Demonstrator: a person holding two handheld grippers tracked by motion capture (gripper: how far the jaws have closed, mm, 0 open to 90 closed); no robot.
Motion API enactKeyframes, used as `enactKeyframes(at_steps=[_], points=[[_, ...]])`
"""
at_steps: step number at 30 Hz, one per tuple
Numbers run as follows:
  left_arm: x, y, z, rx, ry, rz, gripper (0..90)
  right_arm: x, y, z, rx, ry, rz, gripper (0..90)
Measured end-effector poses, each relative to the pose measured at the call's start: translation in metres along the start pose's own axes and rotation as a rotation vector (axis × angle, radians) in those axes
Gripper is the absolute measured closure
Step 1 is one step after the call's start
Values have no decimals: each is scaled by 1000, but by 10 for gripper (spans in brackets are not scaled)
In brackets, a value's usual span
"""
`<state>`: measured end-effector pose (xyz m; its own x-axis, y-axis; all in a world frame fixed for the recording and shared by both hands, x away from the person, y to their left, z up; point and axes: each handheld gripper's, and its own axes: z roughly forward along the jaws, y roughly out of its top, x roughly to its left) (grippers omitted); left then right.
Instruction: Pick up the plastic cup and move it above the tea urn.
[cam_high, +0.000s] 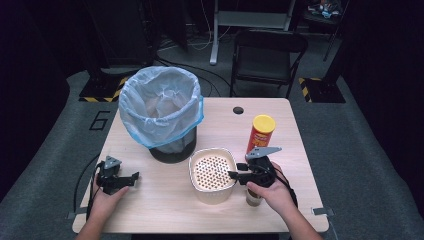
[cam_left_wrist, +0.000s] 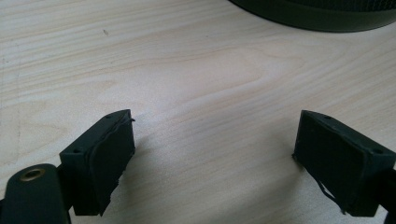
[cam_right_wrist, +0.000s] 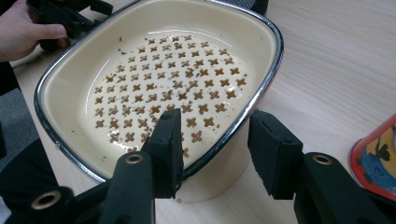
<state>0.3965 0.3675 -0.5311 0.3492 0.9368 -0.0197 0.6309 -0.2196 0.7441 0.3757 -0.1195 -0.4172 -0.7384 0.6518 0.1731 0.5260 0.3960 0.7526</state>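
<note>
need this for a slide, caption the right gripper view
Right tongs straddle the metal-rimmed wall of a cream perforated dish on the wooden table.

We count one bin (cam_high: 162, 112) with a bag, one cream bowl (cam_high: 212, 175), one red can (cam_high: 260, 132), two grippers (cam_high: 116, 181) (cam_high: 239, 175), one folding chair (cam_high: 267, 60), and perhaps one small jar (cam_high: 253, 198), mostly hidden under a hand.

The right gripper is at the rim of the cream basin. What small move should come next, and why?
Probably lift the cream basin slightly: the right gripper has its jaws closed on the rim, one inside, one outside. Crumbs sit in it, and the lined bin stands just behind.
</note>
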Motion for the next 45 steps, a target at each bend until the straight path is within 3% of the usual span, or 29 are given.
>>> enactKeyframes(at_steps=[10,13,19,21,27,32,38,45], points=[[0,0,0,1,1,0,121,6,-13,-11,-12,23,-7,546],[0,0,0,1,0,0,121,9,-17,-13,-22,24,-7,507],[0,0,0,1,1,1,121,10,-22,-32,-98,-61,-10,361],[0,0,0,1,1,0,121,9,-25,-39,-116,-109,-23,311],[0,0,0,1,1,0,121,7,-44,-39,-63,-219,-19,201],[0,0,0,1,1,1,121,9,-57,-32,-51,-232,14,147],[0,0,0,1,1,0,121,8,-69,-23,-32,-286,1,142],[0,0,0,1,1,0,121,8,-86,-11,12,-295,-15,165]])
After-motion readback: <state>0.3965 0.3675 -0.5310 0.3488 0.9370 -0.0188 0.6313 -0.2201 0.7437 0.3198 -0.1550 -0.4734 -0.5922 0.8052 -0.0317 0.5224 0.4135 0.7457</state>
